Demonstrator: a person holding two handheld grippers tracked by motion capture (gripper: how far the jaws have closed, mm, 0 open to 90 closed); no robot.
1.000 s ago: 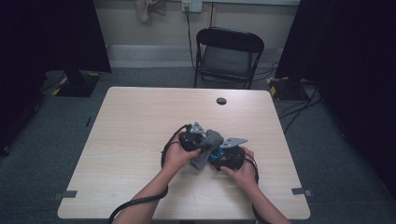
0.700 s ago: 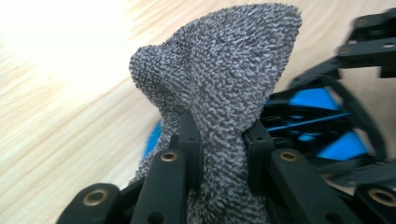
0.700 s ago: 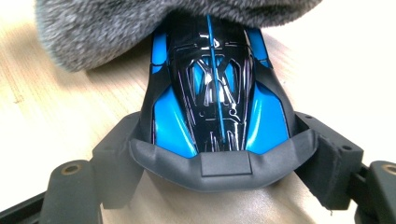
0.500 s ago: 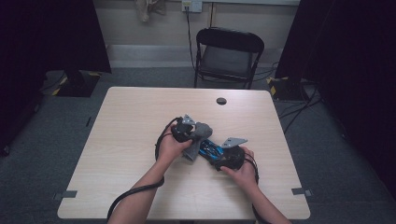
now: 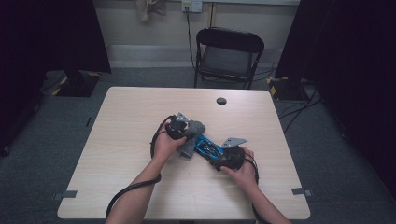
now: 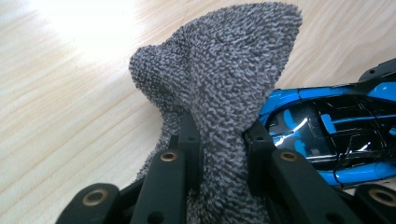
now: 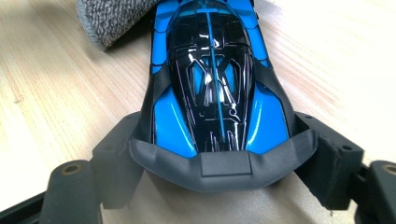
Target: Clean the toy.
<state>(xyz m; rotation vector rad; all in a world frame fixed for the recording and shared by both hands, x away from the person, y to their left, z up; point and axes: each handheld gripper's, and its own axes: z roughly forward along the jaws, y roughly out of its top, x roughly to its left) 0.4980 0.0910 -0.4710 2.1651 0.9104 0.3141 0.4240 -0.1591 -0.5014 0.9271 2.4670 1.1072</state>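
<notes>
- The left gripper (image 6: pixel 219 154) has its jaws clamped on a grey cloth (image 6: pixel 219 84), which rises ahead of them.
- The right gripper (image 7: pixel 224 154) grips the sides of a blue toy car (image 7: pixel 215 79) on the counter (image 5: pixel 140 116), jaws wide.
- The car's long axis runs straight ahead of the right jaws; the cloth touches its far end.
- No readable writing.

Bare tabletop (image 5: pixel 130 121) lay open left of the left gripper (image 5: pixel 180 128); the blue toy car (image 5: pixel 208 148) blocked the span toward the right gripper (image 5: pixel 227 157).
</notes>
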